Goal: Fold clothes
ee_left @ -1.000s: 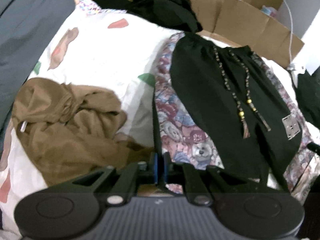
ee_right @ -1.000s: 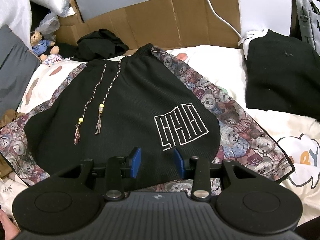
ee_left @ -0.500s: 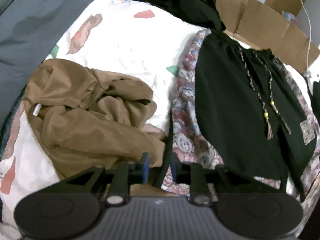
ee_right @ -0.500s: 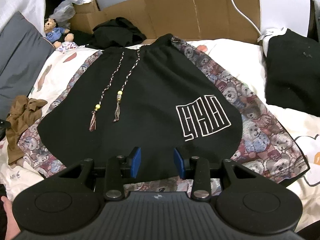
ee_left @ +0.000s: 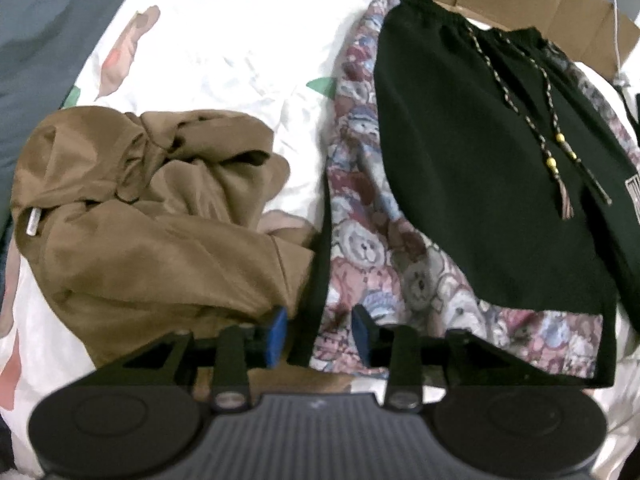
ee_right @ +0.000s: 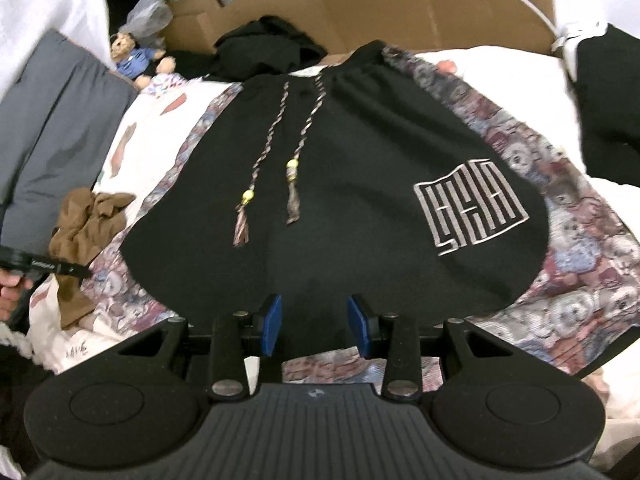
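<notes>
Black shorts (ee_right: 360, 152) with bear-print side panels lie flat on the bed, waistband far, drawstrings (ee_right: 296, 168) on top, a white logo (ee_right: 470, 208) at the right. My right gripper (ee_right: 315, 320) is open at the middle of the near hem, with nothing between its fingers. My left gripper (ee_left: 319, 330) is open at the left corner of the shorts (ee_left: 480, 160). The black side edge runs between its blue pads (ee_left: 276, 330), which do not press on it. In the right wrist view that left gripper (ee_right: 40, 266) shows at the far left, held by a hand (ee_right: 8, 292).
A crumpled brown garment (ee_left: 152, 220) lies just left of the shorts. A grey pillow (ee_right: 48, 120) and a teddy bear (ee_right: 136, 56) sit at the far left. A black heap (ee_right: 264, 48) lies behind the waistband, a folded black garment (ee_right: 612, 112) at the right, and cardboard (ee_right: 400, 0) behind.
My left gripper, shut on the shorts' left edge a second ago, has opened and let it go. Both views have swung left. The right gripper stayed open.
</notes>
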The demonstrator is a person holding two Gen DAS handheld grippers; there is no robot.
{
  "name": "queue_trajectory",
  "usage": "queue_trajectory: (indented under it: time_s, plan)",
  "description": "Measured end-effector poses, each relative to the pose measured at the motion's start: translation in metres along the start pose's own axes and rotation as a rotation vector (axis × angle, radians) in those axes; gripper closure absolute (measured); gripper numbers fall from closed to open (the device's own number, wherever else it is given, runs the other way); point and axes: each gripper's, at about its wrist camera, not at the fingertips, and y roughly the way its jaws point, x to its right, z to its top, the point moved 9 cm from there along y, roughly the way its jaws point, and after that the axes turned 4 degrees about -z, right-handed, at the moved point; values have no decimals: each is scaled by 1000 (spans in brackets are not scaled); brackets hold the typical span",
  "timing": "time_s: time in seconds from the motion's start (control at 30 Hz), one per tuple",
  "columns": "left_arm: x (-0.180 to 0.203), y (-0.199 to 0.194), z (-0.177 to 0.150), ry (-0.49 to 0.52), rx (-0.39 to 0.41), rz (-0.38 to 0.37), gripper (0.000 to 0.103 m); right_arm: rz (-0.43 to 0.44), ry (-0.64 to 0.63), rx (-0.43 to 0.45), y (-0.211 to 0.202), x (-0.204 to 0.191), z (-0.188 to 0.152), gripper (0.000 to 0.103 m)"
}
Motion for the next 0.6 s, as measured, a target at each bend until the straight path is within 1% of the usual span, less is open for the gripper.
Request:
queue_trajectory:
  time_s: [0.03, 0.13, 0.33, 0.5, 0.6]
  plan:
    - [0, 1, 0, 0, -4, -6, 93, 3, -2, -7, 2, -2, -1, 62]
    - [-1, 1, -2, 19, -9, 2, 95, 11, -5, -31, 8, -9, -2, 62]
    - [-7, -12, 1, 6, 12, 0, 97, 23, -20, -97, 21, -30, -14, 62]
    - [-18, -24, -2, 6, 18, 38, 98, 29, -33, -153, 32, -47, -24, 62]
    - [-22, -30, -2, 4, 32, 48, 98, 34, -41, -186, 38, -58, -31, 62]
